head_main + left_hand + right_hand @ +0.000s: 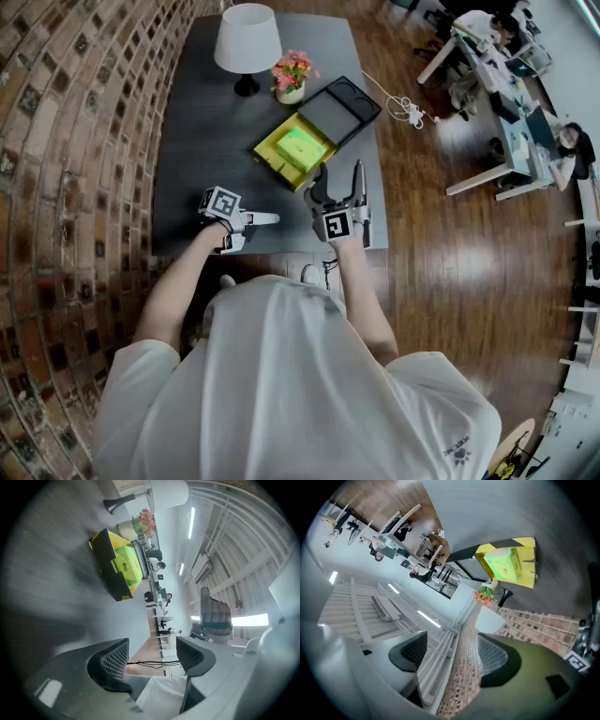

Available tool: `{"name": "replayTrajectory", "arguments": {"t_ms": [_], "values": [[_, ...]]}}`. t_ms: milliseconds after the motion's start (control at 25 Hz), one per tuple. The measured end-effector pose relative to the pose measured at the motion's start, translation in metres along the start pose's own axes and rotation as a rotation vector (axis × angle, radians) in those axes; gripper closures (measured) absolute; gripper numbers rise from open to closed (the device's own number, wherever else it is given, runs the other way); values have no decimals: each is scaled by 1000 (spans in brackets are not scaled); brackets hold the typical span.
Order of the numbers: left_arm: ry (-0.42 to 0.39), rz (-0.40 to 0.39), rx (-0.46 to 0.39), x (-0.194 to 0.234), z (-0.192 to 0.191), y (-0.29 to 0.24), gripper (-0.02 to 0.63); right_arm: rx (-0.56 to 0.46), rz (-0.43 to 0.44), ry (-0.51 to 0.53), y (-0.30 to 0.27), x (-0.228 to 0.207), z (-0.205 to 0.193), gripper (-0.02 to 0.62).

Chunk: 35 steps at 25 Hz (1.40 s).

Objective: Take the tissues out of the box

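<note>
Tissue box (292, 150) – yellow, with green showing on top – sits on the dark table (192, 141), beyond both claws. Left claw (262, 222) and right claw (339, 183) hover over the table's near edge, apart from the box – each parted a little, nothing between the pads

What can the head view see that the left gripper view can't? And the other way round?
Only the head view: the brick wall and the white cable beside the table. Only the left gripper view: the ceiling strip lights and the mesh pads of the left gripper up close. Both: the lamp, the flowers and the yellow box.
</note>
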<state>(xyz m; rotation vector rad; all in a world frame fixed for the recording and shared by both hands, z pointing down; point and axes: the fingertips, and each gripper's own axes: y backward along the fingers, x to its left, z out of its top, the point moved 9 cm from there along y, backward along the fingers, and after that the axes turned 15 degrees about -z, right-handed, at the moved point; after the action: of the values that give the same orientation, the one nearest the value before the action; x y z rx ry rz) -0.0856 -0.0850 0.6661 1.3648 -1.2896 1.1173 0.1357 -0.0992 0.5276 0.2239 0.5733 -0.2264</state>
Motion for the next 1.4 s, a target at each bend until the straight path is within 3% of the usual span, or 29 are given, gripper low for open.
{"name": "replayTrajectory", "arguments": {"t_ms": [160, 480, 600, 760, 920, 1040, 1200, 1400], "values": [[-11, -1, 9, -4, 8, 1, 304, 58, -63, 193, 5, 9, 5, 259], [-65, 11, 50, -15, 29, 5, 304, 102, -212, 388, 23, 24, 37, 259], [-101, 26, 66, -25, 39, 7, 304, 170, -269, 520, 24, 38, 50, 259], [-150, 69, 84, -41, 50, 14, 304, 236, -348, 714, 23, 61, 69, 258], [-199, 142, 169, -51, 53, 20, 304, 268, -438, 846, 27, 73, 100, 259], [-241, 149, 216, -51, 55, 25, 304, 331, -512, 995, 30, 83, 118, 259], [-287, 164, 220, -53, 59, 32, 304, 391, -594, 1187, 29, 102, 134, 259], [-333, 224, 219, -54, 67, 43, 292, 391, -722, 1372, 24, 131, 149, 259]]}}
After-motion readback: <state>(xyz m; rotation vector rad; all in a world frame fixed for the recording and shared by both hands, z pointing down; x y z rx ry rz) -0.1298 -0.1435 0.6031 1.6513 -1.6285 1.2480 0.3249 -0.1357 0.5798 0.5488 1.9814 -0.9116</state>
